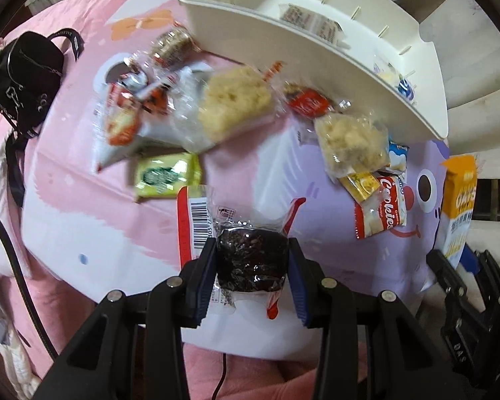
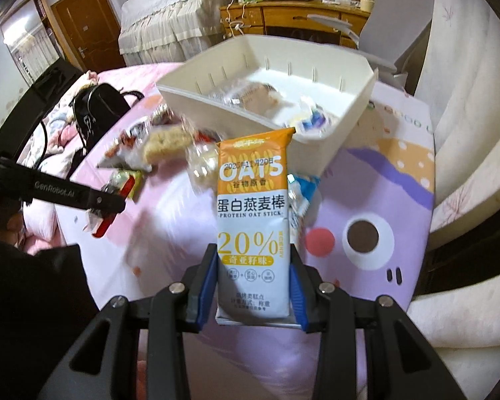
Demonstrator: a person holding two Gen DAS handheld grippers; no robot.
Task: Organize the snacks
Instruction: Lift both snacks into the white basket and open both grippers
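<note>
We work over a bed spread with a pink and lilac cartoon blanket (image 1: pixel 123 233), a curtained wall close on the right and a wooden dresser (image 2: pixel 296 16) beyond the far edge. The near stretch of blanket lies bare, giving us room below the scattered snack packets (image 1: pixel 236 103) that crowd the middle. Our left gripper (image 1: pixel 252 263) points down and is clamped on a dark seed cake in clear wrap (image 1: pixel 251 260), lifted clear of the blanket. Our right gripper (image 2: pixel 253 286) is closed on the lower end of an orange and white oat bar (image 2: pixel 253 220), which stands upright between the blue pads. The white bin (image 2: pixel 320 133) sits at the far side, just behind the scattered packets, and holds a few wrapped snacks. A black handbag (image 1: pixel 26 76) rests at the left edge.
</note>
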